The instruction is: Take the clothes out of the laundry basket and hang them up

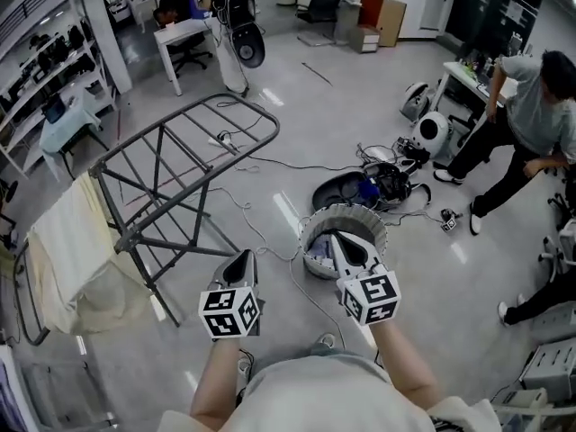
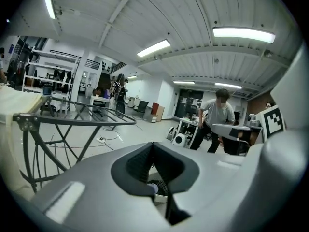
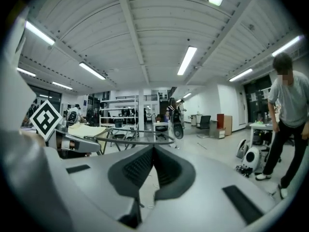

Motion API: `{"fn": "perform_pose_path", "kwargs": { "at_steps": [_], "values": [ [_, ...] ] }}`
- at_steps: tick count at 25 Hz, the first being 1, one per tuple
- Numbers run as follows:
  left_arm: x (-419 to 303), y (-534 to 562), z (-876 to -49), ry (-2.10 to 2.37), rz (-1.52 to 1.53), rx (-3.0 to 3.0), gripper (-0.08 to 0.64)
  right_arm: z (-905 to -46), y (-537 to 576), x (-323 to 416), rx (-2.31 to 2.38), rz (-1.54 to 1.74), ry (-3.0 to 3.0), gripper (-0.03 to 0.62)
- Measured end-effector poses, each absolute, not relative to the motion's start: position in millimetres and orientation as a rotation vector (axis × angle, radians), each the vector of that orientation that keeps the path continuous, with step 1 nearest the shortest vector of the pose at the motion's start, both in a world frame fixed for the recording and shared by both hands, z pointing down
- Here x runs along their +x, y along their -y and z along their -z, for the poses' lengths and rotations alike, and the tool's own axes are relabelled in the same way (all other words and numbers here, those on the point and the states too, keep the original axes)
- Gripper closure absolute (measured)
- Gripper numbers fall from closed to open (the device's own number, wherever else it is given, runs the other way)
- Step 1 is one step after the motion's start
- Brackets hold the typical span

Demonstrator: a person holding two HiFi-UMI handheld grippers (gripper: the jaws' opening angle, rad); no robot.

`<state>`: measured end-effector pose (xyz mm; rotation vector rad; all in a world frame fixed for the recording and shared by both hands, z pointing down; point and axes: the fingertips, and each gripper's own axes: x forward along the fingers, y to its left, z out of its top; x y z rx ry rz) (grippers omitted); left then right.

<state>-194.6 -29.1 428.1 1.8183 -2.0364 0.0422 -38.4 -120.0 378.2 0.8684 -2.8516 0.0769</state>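
At 9 o'clock in the head view, a cream cloth (image 1: pixel 63 250) draped over the left end of a grey drying rack (image 1: pixel 184 151), on the floor. At 6 o'clock, a little left of centre, the left hand-held gripper (image 1: pixel 240 259), jaws pressed together, nothing between them. Close beside it at its 3 o'clock, the right hand-held gripper (image 1: pixel 336 238), also closed and empty, its tips overlapping the opening of the round laundry basket (image 1: pixel 346 211) in this view. Basket on the floor at 4 o'clock from the rack, some pale fabric inside, kind not clear. At 2 o'clock, a person in a grey shirt (image 1: pixel 531 106), bending beside a counter (image 1: pixel 468 75).
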Motion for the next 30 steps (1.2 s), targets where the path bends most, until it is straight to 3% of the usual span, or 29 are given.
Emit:
{"fn": "perform_pose_path", "kwargs": {
  "at_steps": [17,30],
  "values": [
    [-9,149,-504,1.718,-0.244,2.003,0.548,-450,191,159,1.229,-0.245,2.653,0.591],
    [23,220,-587,1.538,-0.424,2.015,0.549,-525,222,208,1.35,-0.444,2.447,0.591]
  ]
}}
